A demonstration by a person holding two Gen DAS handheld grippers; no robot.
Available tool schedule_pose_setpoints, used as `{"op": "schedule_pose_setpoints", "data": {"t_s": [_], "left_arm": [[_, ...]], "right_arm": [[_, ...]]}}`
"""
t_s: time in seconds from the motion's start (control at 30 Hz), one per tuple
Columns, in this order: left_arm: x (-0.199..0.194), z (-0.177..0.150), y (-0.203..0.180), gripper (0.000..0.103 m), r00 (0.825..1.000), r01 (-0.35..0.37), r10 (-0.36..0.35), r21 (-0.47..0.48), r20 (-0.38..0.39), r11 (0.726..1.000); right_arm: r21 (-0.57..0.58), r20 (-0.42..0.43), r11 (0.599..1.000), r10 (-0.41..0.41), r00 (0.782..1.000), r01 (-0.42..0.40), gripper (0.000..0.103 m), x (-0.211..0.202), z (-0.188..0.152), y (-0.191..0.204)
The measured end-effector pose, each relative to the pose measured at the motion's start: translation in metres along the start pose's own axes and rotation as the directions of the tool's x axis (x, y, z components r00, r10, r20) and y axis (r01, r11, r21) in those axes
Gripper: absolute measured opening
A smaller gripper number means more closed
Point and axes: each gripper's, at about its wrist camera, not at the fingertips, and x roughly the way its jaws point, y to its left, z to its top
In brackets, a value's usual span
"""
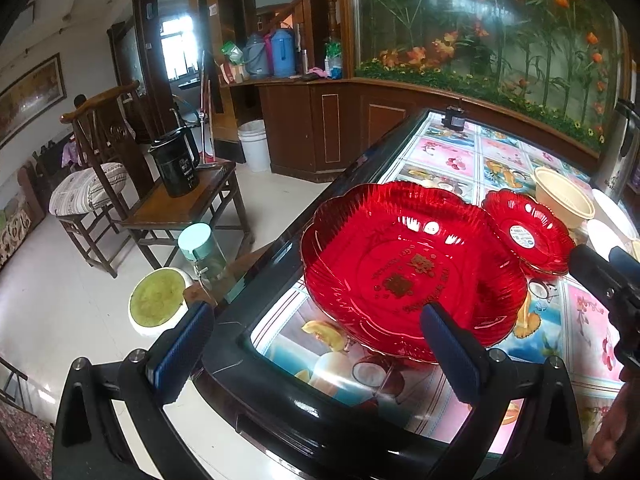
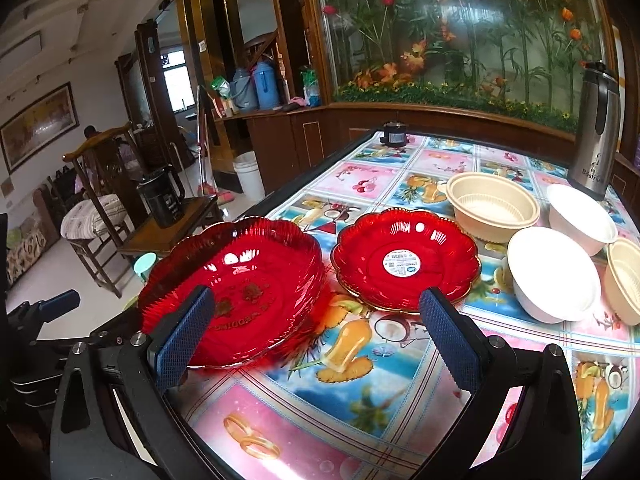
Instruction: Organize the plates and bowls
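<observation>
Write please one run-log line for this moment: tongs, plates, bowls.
left tongs: open, empty | right tongs: open, empty | large red plate, small red plate: side by side | bowls: unstacked

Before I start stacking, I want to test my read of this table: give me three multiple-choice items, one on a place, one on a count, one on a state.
1. Where does the small red plate lie relative to the large red plate?
A. Stacked on it
B. Beside it, toward the bowls
C. On the chair

2. How many bowls are on the table?
A. Two
B. Four
C. Six

3. What state is the right claw in?
A. Open, holding nothing
B. Shut on a bowl
C. Shut on the small plate

Answers:
1 B: in the right wrist view it sits between the large plate and the bowls.
2 B: two white bowls and two beige bowls show.
3 A: its fingers stand wide apart with only tablecloth between.
</observation>
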Motion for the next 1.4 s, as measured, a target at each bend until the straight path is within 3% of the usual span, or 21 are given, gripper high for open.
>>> {"op": "schedule_pose_setpoints", "data": {"t_s": [1.0, 1.4], "left_arm": [[0.027, 0.005, 0.021, 0.103, 0.996, -0.042, 0.039, -0.028, -0.077, 0.999], [0.047, 0.01, 0.028, 0.103, 0.992, -0.033, 0.026, -0.058, -0.125, 0.998]], "right_arm": [[0.087, -0.119, 0.996, 0.011, 0.993, -0.001, 0.103, 0.04, 0.001, -0.007], [0.086, -0.148, 0.995, -0.041, 0.988, 0.054, 0.103, 0.055, 0.002, -0.004]]}}
